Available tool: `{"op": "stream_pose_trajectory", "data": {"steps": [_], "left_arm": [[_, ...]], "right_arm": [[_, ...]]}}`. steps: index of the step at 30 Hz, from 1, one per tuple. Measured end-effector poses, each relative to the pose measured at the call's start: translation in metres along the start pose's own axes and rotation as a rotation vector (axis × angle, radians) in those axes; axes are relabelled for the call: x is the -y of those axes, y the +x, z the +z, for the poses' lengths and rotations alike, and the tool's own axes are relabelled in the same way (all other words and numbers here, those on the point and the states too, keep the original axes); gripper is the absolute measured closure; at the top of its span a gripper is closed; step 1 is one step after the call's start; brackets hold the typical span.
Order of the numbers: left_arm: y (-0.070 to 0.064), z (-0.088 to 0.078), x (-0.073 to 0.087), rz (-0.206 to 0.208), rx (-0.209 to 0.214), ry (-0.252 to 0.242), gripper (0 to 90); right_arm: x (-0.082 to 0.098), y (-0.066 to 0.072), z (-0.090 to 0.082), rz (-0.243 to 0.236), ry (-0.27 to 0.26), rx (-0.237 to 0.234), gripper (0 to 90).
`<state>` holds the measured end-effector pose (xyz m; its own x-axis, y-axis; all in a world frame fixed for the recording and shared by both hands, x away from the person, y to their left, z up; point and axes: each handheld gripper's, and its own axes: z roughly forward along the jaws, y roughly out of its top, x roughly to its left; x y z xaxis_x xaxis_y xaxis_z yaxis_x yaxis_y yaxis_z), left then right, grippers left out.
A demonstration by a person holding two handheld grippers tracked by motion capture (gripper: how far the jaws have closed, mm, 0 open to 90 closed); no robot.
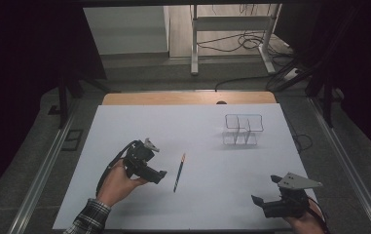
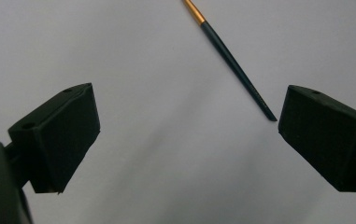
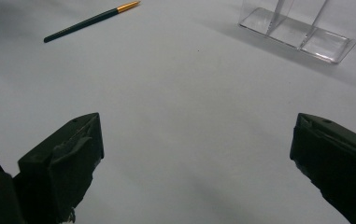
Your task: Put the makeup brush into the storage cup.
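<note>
Pencil: a thin dark pencil with a gold band near one end lies flat on the white table sheet, roughly in the middle of it, running from near me toward the far side. In my left gripper view its dark tip ends just beside my right-hand jaw there, not touching it.

My left gripper: I hold my left gripper just to the left of the pencil, low over the sheet and aimed at it. Its jaws stand wide apart, with bare sheet between them; they have hold of nothing.

My left hand: my left hand wraps the gripper's body from below, a checked sleeve at the wrist.

My right gripper: my right gripper sits near the sheet's near right corner, well apart from the pencil. Its jaws are spread wide too and carry nothing.

Clear organiser: a see-through divided box stands upright on the far right part of the sheet, well apart from the pencil and from both grippers. In my right gripper view its compartments look bare.
</note>
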<state>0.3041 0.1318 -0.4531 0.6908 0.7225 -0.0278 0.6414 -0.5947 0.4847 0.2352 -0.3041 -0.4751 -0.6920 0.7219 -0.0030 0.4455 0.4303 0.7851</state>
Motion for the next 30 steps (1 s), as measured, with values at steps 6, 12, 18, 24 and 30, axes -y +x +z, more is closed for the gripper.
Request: {"op": "stream_pose_trajectory", "data": {"steps": [6, 12, 18, 24, 30], "left_arm": [[-0.001, 0.004, -0.006, -0.005, 0.014, 0.015, 5.3], [-0.003, 0.008, -0.012, -0.001, 0.025, 0.018, 5.3], [-0.007, 0.013, -0.019, 0.012, 0.021, 0.030, 6.5], [-0.011, 0.018, -0.026, 0.017, 0.027, 0.035, 7.4], [-0.015, 0.024, -0.031, 0.029, 0.035, 0.042, 8.1]], "right_arm": [[0.000, 0.000, 0.000, 0.001, 0.005, -0.001, 3.0], [0.000, 0.000, 0.001, 0.000, 0.013, -0.002, 2.9], [0.001, 0.000, 0.001, -0.001, 0.016, -0.002, 2.9], [0.001, 0.000, 0.002, -0.002, 0.020, -0.003, 2.9], [0.001, 0.001, 0.002, -0.005, 0.024, -0.008, 3.0]]}}
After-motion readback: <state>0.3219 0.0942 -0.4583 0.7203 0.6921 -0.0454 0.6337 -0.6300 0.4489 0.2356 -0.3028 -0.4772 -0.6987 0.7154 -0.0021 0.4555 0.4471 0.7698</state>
